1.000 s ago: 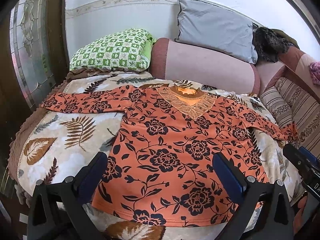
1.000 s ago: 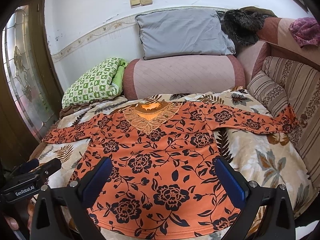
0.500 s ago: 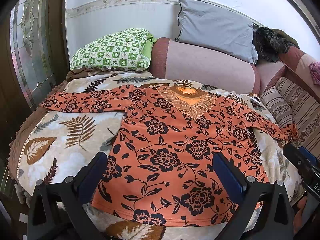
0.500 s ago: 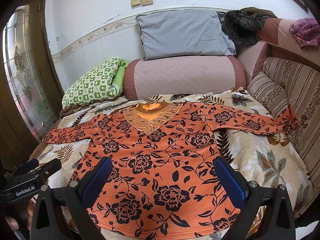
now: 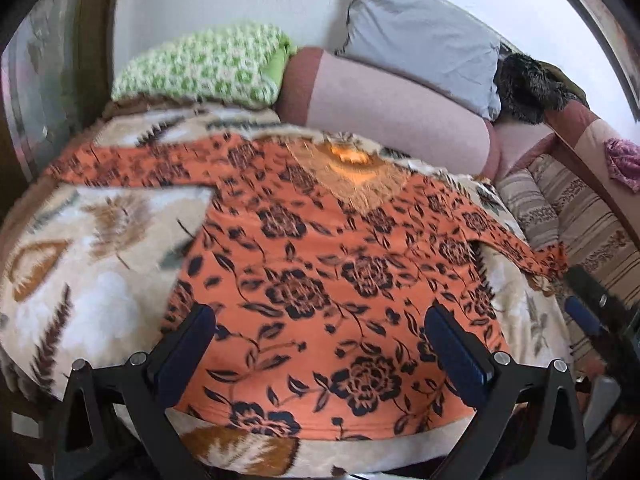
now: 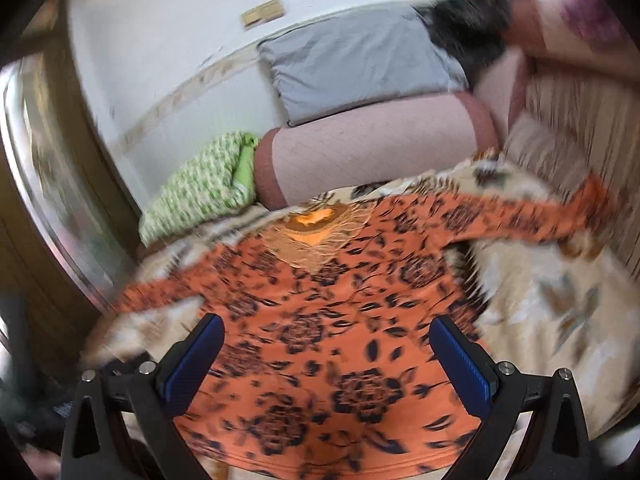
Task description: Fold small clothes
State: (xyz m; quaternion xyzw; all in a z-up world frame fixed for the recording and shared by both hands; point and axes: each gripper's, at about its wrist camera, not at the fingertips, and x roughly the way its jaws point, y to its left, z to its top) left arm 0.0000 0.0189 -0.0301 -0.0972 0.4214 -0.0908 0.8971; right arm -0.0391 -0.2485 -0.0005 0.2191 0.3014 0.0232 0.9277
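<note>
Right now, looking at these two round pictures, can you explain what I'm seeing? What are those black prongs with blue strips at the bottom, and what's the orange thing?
There is no robot here. A person holds a two-finger gripper in each hand, and a fisheye camera on each one looks forward along its fingers, so the pictures come out round. One picture comes from the left gripper, the other from the right gripper. The blue strips are the finger pads. Both grippers are open and hold nothing. The orange thing is a long-sleeved floral top, spread flat with sleeves out on a leaf-patterned blanket. Behind it are a green checked pillow and a grey pillow. The blur suggests that both cameras are moving.
</note>
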